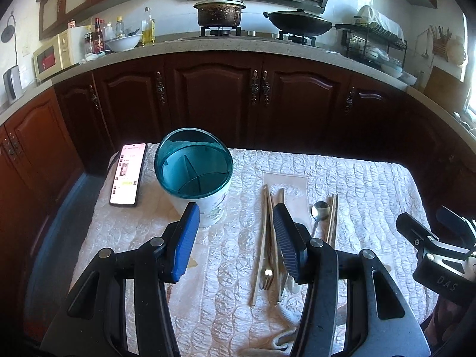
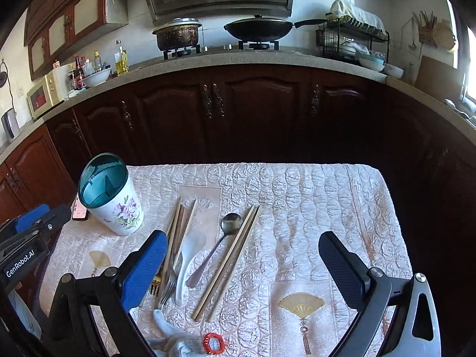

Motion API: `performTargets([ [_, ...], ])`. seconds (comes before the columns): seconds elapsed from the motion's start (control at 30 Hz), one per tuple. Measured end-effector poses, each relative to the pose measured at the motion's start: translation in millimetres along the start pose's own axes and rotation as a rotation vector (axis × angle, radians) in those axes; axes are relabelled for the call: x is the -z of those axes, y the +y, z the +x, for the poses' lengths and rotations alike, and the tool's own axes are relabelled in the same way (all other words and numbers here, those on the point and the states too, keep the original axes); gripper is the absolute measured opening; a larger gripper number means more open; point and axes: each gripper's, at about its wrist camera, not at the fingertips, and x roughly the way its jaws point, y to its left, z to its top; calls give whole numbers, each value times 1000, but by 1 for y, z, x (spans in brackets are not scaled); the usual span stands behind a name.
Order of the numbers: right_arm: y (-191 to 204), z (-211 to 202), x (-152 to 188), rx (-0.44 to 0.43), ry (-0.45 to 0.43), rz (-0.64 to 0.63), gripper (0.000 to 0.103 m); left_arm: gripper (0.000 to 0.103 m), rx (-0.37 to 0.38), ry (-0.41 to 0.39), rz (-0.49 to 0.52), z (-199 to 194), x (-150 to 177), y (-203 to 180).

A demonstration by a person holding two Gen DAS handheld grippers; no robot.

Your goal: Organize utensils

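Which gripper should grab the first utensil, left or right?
Probably right. The right gripper is open with the metal spoon and a chopstick pair lying between its fingers. The left gripper, also open, faces the gap beside the utensil holder.

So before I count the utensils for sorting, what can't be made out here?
- Fork: handle hidden by the right gripper finger, right wrist view.
- White spoon: mostly hidden behind the left gripper finger, left wrist view.
- Phone: screen text too small.
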Motion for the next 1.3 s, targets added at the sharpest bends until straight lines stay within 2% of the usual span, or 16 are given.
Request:
performTargets([
  [0.5, 1, 1, 0, -3, -5, 3, 101, 51, -16, -1, 7, 2, -1, -2],
  [1.3, 2, 15, 0, 17, 20, -4, 101, 51, -2, 16, 9, 10, 0, -2],
])
